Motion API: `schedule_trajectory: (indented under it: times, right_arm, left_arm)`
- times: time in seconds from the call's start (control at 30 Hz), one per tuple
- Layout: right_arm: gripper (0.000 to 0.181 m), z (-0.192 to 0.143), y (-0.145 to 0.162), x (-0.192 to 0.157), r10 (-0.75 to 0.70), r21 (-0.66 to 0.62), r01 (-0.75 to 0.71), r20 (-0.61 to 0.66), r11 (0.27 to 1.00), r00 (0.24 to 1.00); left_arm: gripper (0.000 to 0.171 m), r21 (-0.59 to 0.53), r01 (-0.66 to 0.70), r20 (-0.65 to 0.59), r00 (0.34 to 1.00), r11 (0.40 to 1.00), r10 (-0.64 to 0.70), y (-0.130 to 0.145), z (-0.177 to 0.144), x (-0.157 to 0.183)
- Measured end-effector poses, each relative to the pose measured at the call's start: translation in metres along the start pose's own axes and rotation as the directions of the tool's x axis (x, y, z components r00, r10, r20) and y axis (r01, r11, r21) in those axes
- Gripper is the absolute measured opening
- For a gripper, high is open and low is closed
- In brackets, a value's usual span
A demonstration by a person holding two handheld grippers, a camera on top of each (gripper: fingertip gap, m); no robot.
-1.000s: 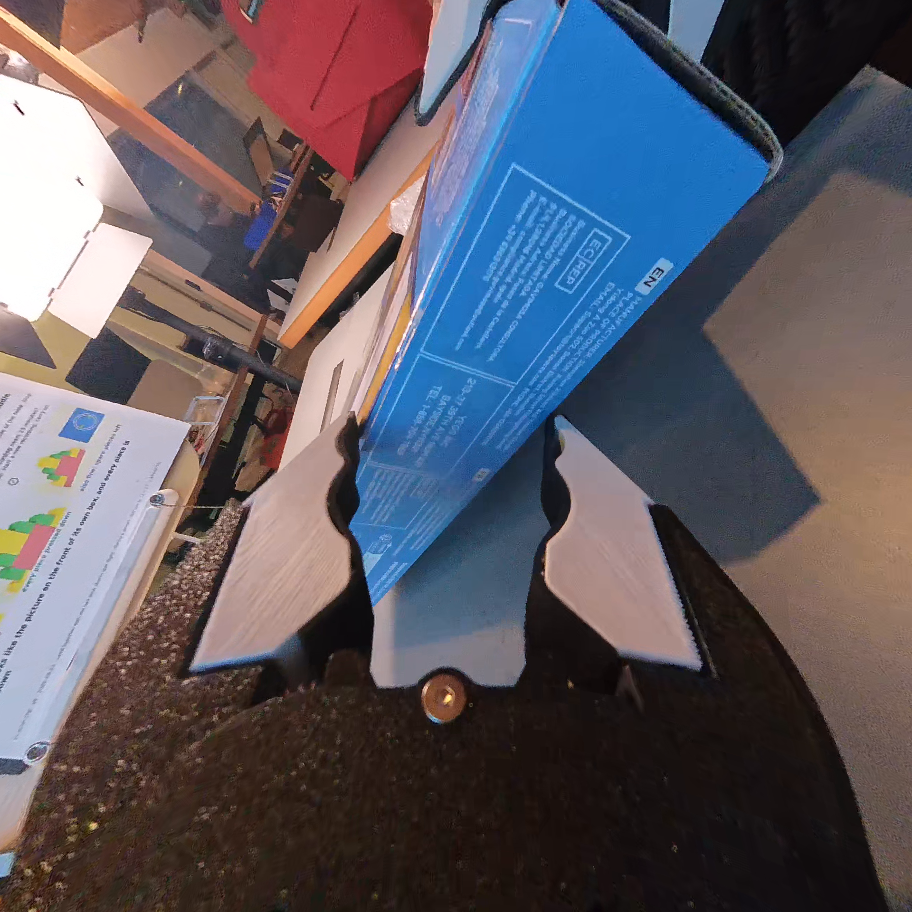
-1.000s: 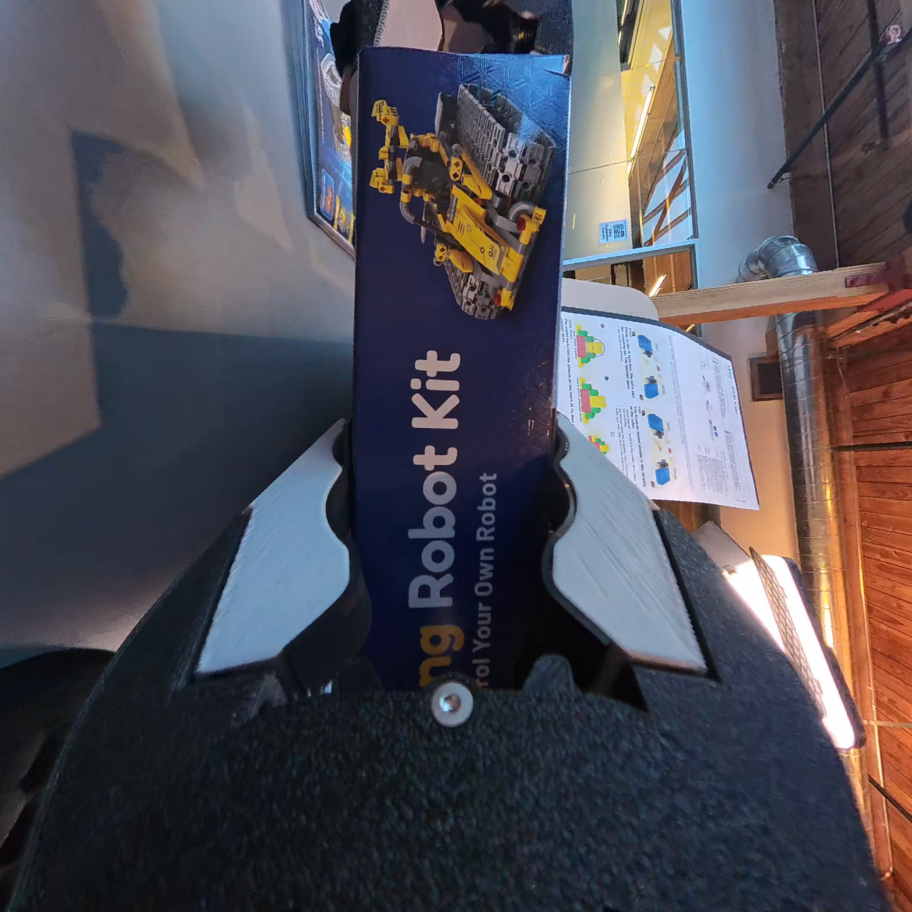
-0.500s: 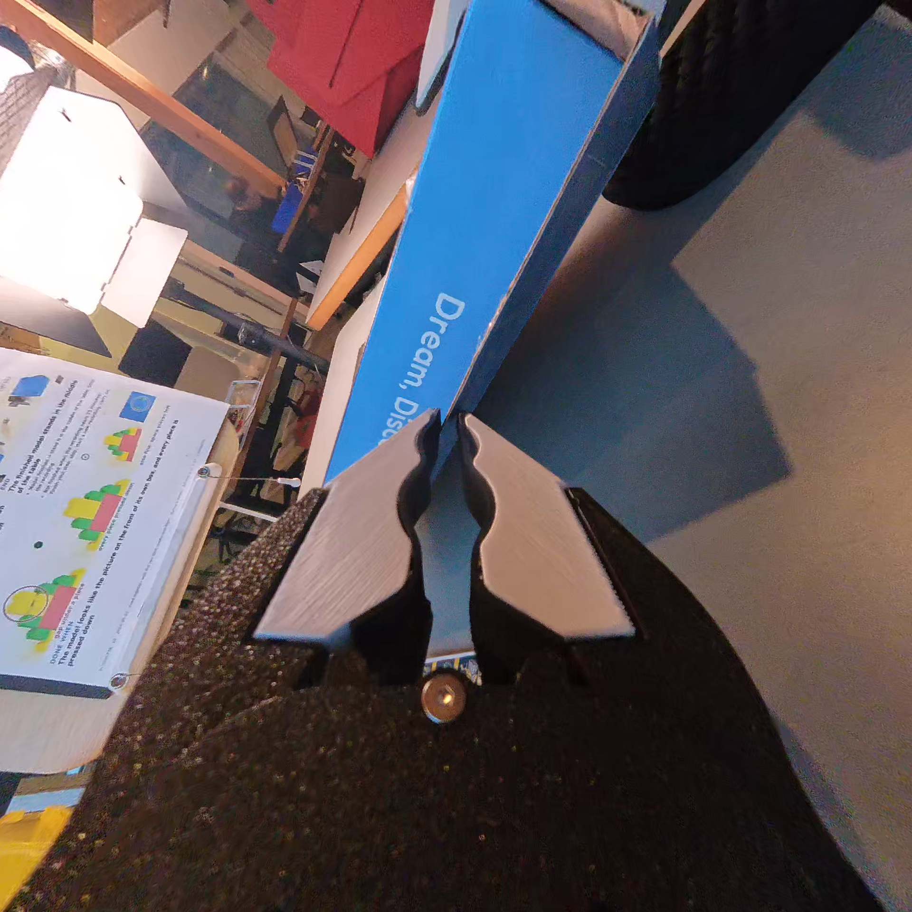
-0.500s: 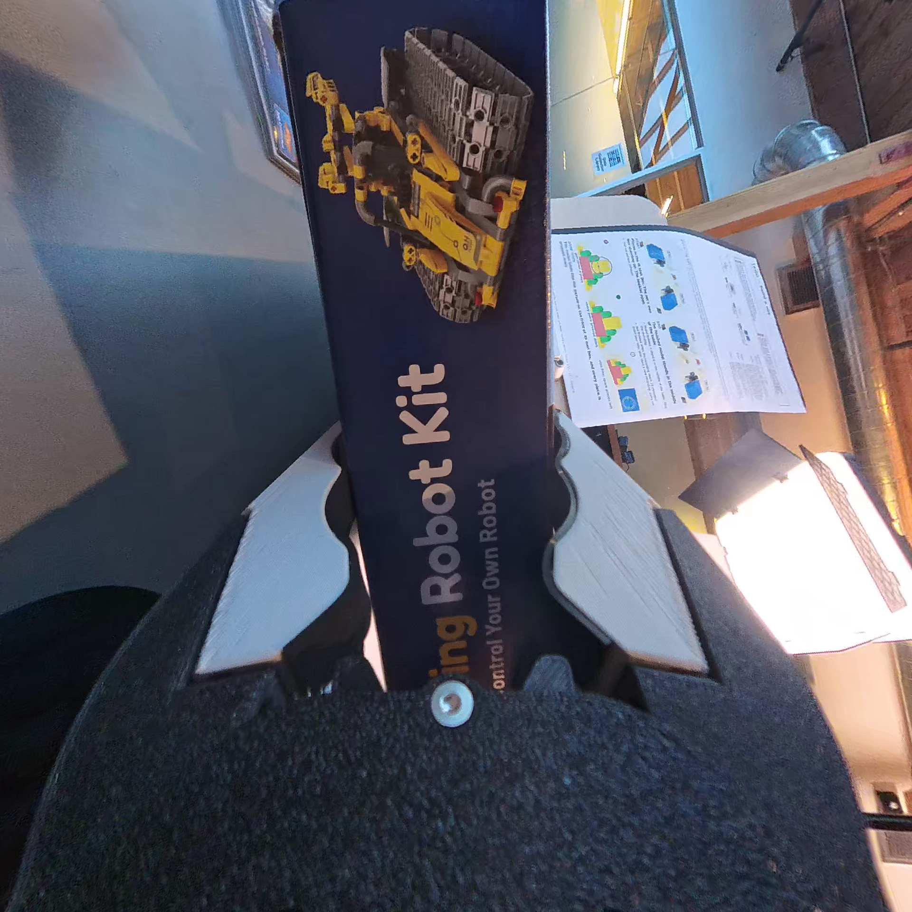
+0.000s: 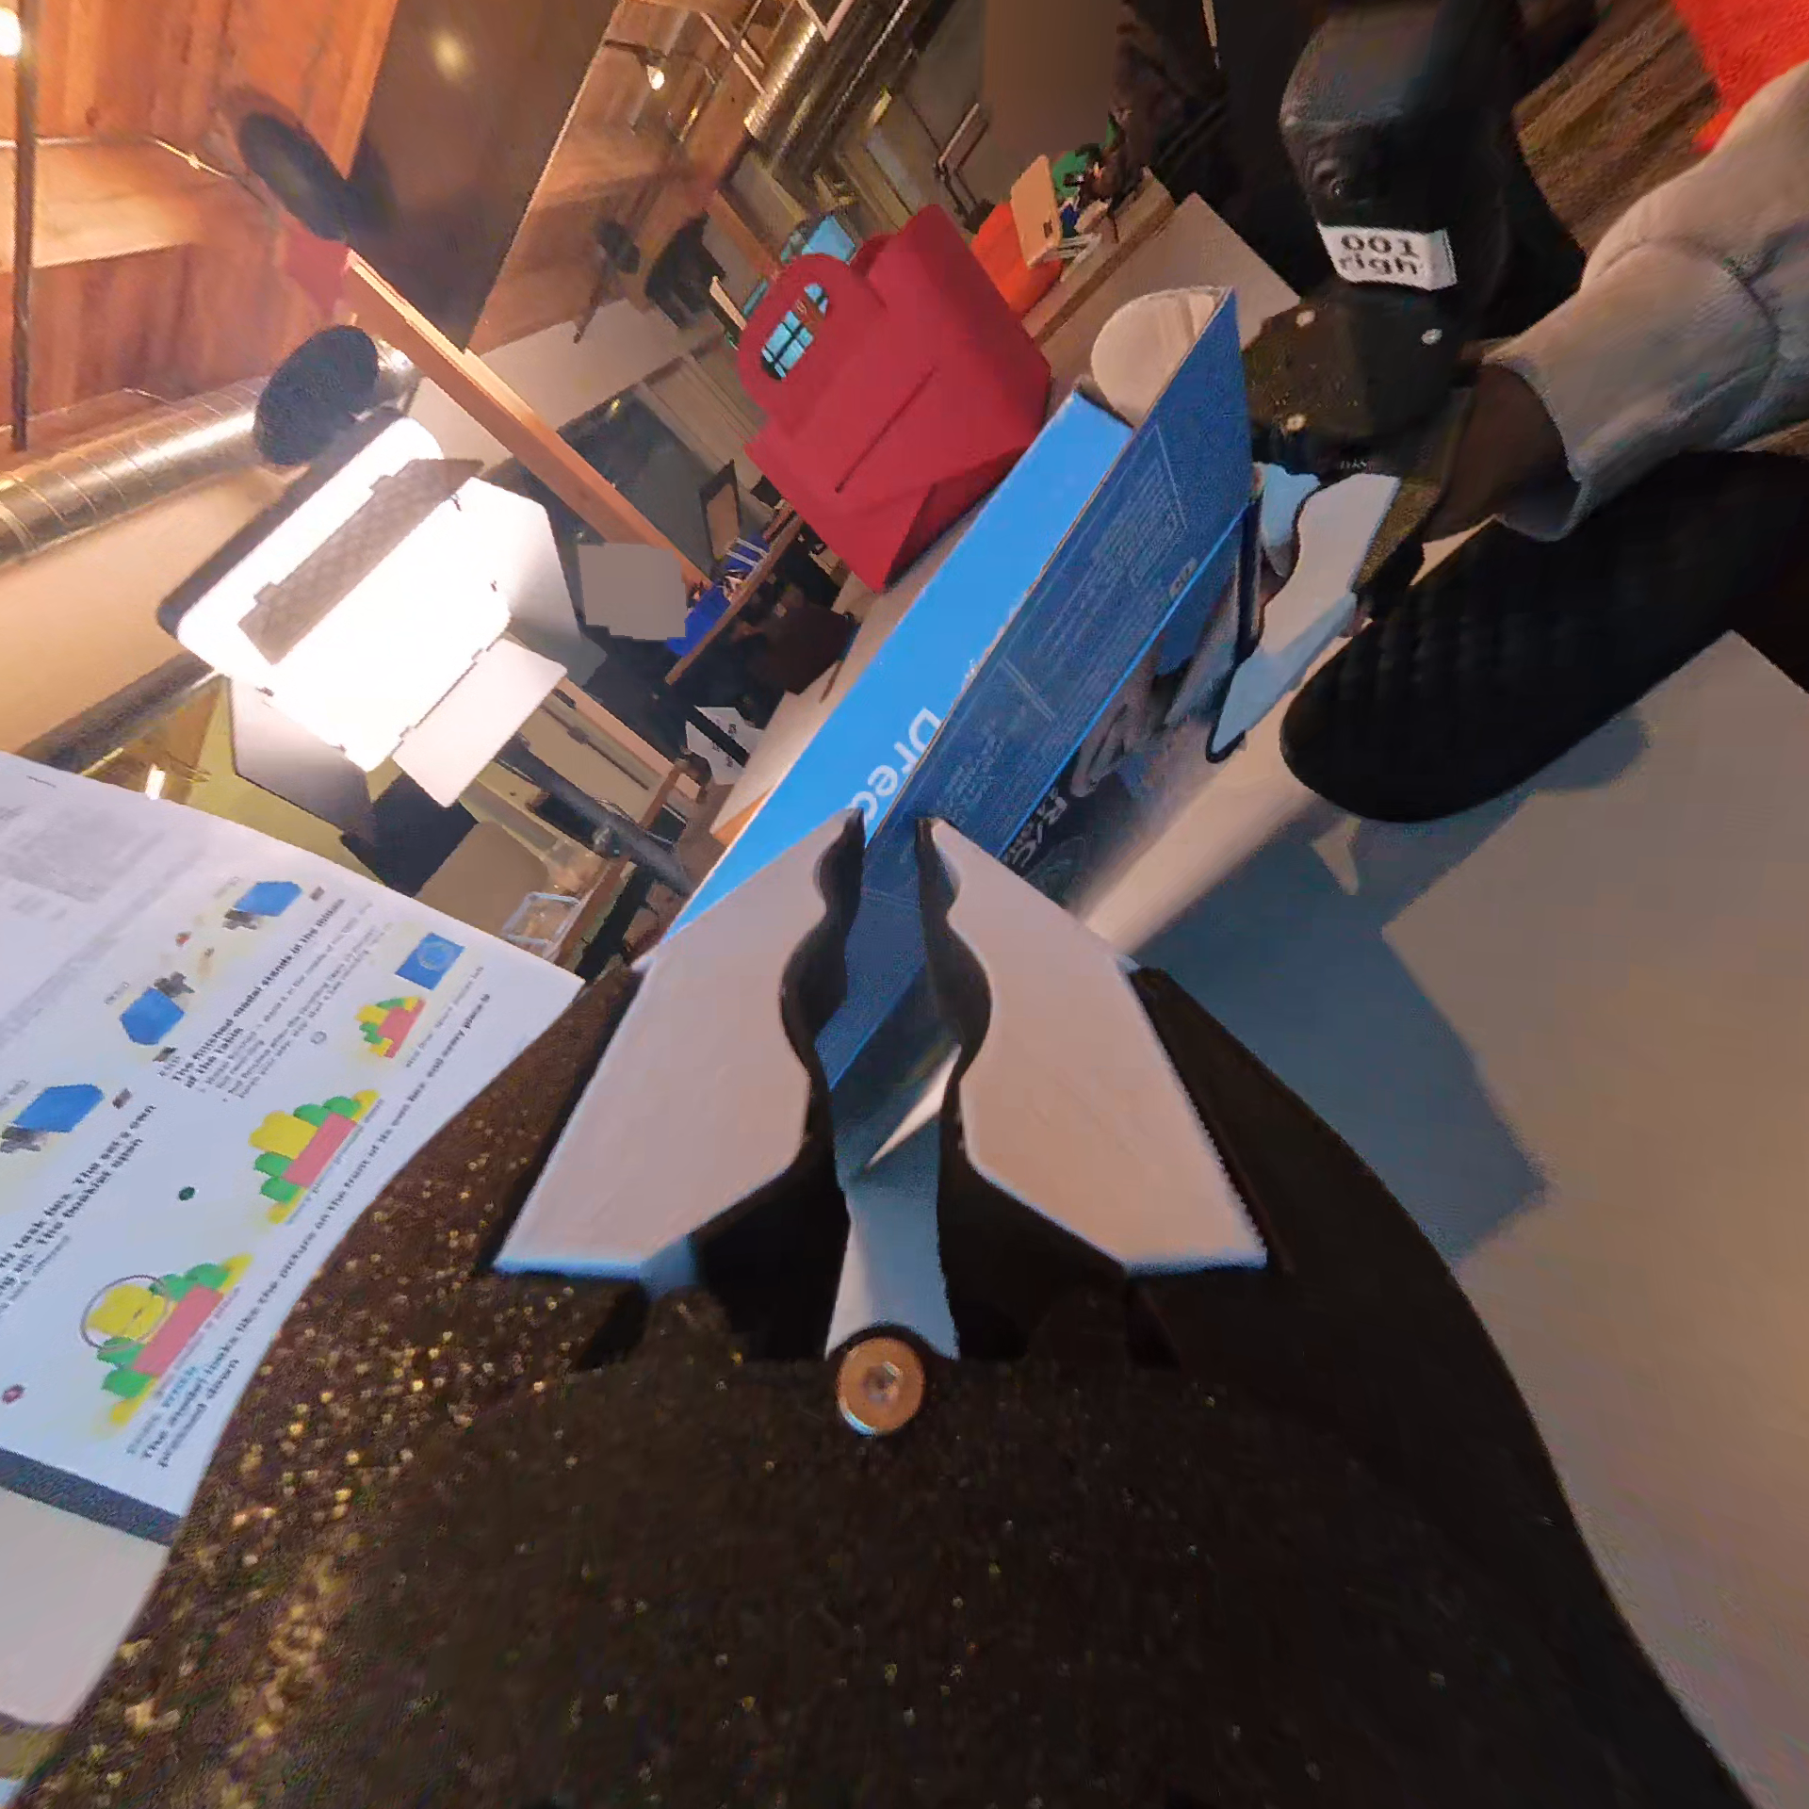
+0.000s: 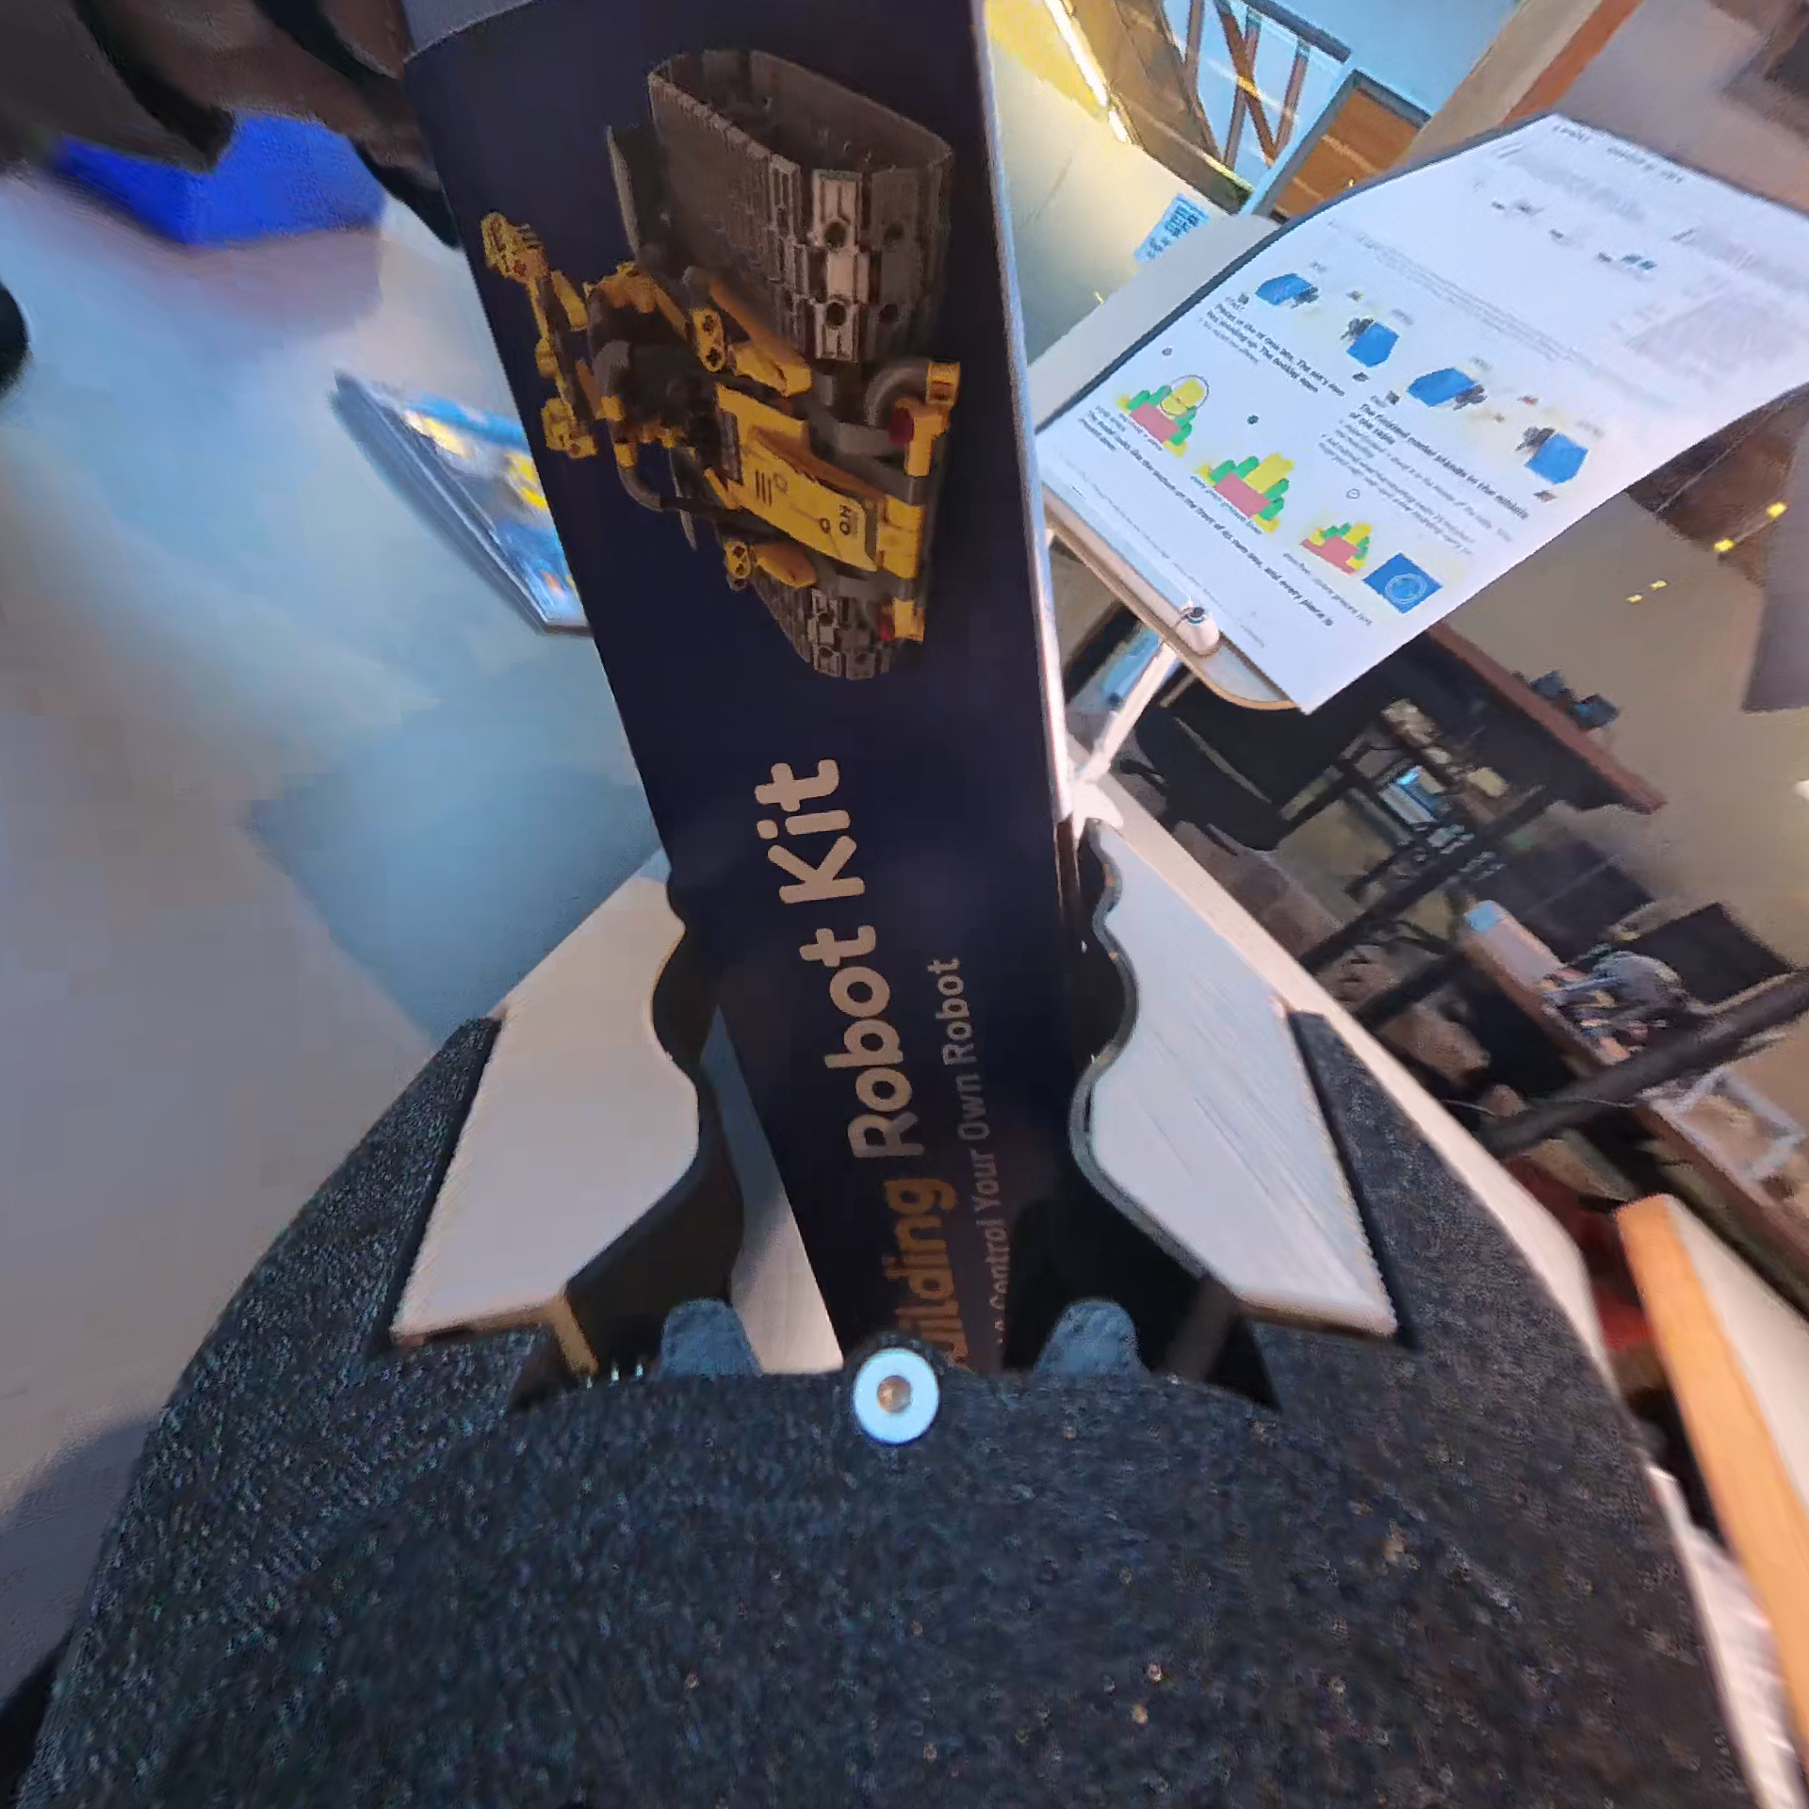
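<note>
A: Left gripper (image 5: 889,832)?
B: Pinched tight on a corner flap of the blue box (image 5: 1067,626), which ran off toward 1 o'clock above the grey table (image 5: 1566,979).
A: Right gripper (image 6: 881,871)?
B: Clamped across the box's dark narrow side (image 6: 783,489), at 12 o'clock. Instruction sheet (image 6: 1419,392) sat at 2 o'clock, booklet (image 6: 470,489) at 10.

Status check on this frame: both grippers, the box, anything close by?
Left gripper shut on a corner edge of the long blue cardboard box. Right gripper clamped across the box's dark end. Box off the grey table; a flat booklet lies beyond.
</note>
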State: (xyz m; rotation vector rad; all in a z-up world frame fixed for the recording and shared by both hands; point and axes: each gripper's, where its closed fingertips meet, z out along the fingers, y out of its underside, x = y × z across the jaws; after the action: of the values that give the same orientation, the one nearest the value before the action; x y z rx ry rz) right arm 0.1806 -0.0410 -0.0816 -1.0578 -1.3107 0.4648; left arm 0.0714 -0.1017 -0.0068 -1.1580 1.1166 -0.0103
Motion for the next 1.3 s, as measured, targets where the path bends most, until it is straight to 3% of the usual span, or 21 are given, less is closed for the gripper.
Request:
schedule_trajectory:
  times: [0.17,0.27,0.33,0.43,0.5,0.57,0.67,0.77,0.87,0.93,0.97,1.03,1.1,1.13,1.23,1.3]
  right_arm:
    - [0.074,0.007,-0.007,-0.004,0.210,0.050,-0.212,0.047,0.976,0.977]
    - [0.074,0.009,-0.006,-0.007,0.305,0.040,-0.309,0.076,0.950,0.949]
    - [0.074,0.007,-0.006,-0.003,0.383,0.032,-0.387,0.094,0.922,0.919]
    - [0.074,0.005,-0.007,0.000,0.477,0.008,-0.480,0.107,0.877,0.873]
    - [0.073,0.005,-0.004,-0.001,0.510,-0.016,-0.511,0.090,0.860,0.855]
    - [0.073,0.006,0.002,-0.001,0.568,-0.045,-0.566,0.073,0.823,0.820]
    - [0.073,0.001,0.020,0.008,0.682,-0.050,-0.680,0.029,0.731,0.731]
    - [0.078,-0.009,0.030,0.015,0.767,-0.068,-0.764,0.040,0.642,0.640]
    - [0.089,-0.030,0.015,0.024,0.794,-0.072,-0.802,0.219,0.593,0.567]
    - [0.096,-0.056,-0.017,0.063,0.783,0.022,-0.833,0.329,0.553,0.529]
    - [0.088,-0.067,-0.031,0.086,0.764,0.059,-0.822,0.334,0.567,0.551]
    - [0.078,-0.071,-0.051,0.123,0.681,0.060,-0.712,0.242,0.700,0.691]
    - [0.081,-0.053,-0.060,0.133,0.541,-0.098,-0.532,0.185,0.841,0.821]
    - [0.087,-0.040,-0.062,0.134,0.473,-0.185,-0.443,0.183,0.877,0.862]
    - [0.089,0.006,-0.065,0.135,0.296,-0.373,-0.200,0.221,0.906,0.929]
    - [0.089,0.039,-0.050,0.141,0.164,-0.504,-0.019,0.245,0.863,0.956]
  left_arm:
    - [0.012,0.016,-0.026,-0.001,1.000,1.000,0.026,-0.019,0.010,-0.021]
    - [0.017,-0.050,-0.091,-0.038,0.995,0.995,0.089,-0.019,0.022,-0.032]
    - [0.031,-0.105,-0.148,-0.073,0.987,0.983,0.140,-0.019,0.030,-0.049]
    - [0.058,-0.147,-0.196,-0.199,0.966,0.970,0.165,-0.024,0.050,-0.069]
    - [0.063,-0.261,-0.266,-0.400,0.905,0.928,0.147,0.000,0.065,-0.060]
    - [0.057,-0.338,-0.328,-0.531,0.840,0.882,0.109,0.022,0.077,-0.053]
    - [0.032,-0.333,-0.406,-0.586,0.796,0.851,0.151,0.021,0.093,-0.060]
    - [0.023,-0.289,-0.453,-0.625,0.756,0.844,0.192,0.017,0.097,-0.057]
    - [0.016,-0.245,-0.471,-0.650,0.728,0.848,0.217,0.012,0.090,-0.048]
    - [0.010,-0.240,-0.503,-0.675,0.701,0.830,0.229,0.015,0.084,-0.039]
    - [0.007,-0.242,-0.527,-0.689,0.685,0.815,0.238,0.018,0.081,-0.034]
    - [0.003,-0.244,-0.588,-0.715,0.646,0.771,0.267,0.028,0.077,-0.025]
    - [0.002,-0.243,-0.634,-0.728,0.619,0.735,0.293,0.034,0.076,-0.021]
    - [0.002,-0.241,-0.646,-0.733,0.610,0.724,0.301,0.035,0.075,-0.020]
    - [0.002,-0.231,-0.665,-0.742,0.593,0.710,0.313,0.031,0.070,-0.015]
    - [0.002,-0.219,-0.671,-0.746,0.583,0.709,0.321,0.026,0.065,-0.009]
